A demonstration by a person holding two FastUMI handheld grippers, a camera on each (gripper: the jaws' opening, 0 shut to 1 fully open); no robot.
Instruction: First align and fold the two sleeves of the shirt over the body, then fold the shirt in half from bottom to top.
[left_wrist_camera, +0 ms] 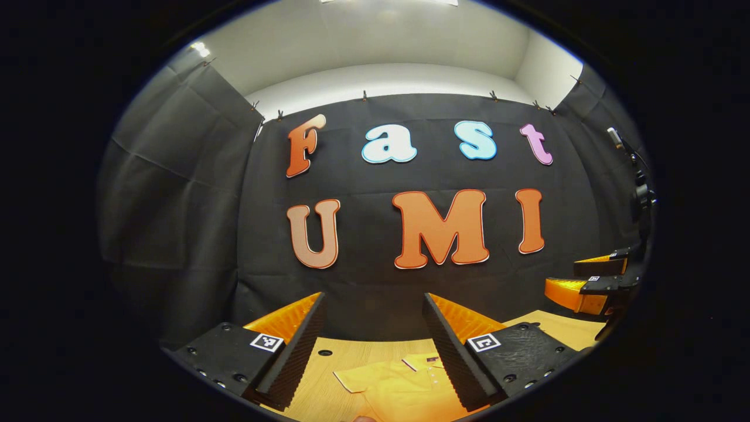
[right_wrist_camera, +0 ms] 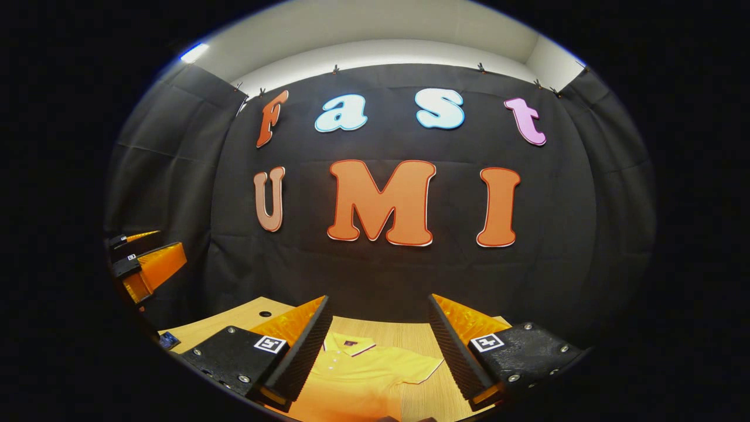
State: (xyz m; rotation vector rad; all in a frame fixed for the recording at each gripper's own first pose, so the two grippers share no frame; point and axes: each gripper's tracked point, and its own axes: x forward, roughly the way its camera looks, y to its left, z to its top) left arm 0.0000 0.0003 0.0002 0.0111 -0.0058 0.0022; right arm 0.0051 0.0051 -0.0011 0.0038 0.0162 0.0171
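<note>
A yellow polo shirt lies flat on the wooden table, collar toward the far wall. In the left gripper view my left gripper hangs open above it, one short sleeve spread out between the fingers. The same shirt appears in the right gripper view, its collar and other sleeve lying below my open right gripper. Neither gripper holds anything. The right gripper also shows at the right edge of the left gripper view, and the left gripper at the left edge of the right gripper view.
The black cloth wall stands close behind the table's far edge. A small dark hole sits in the tabletop near the shirt sleeve. A small blue object lies at the table's left edge.
</note>
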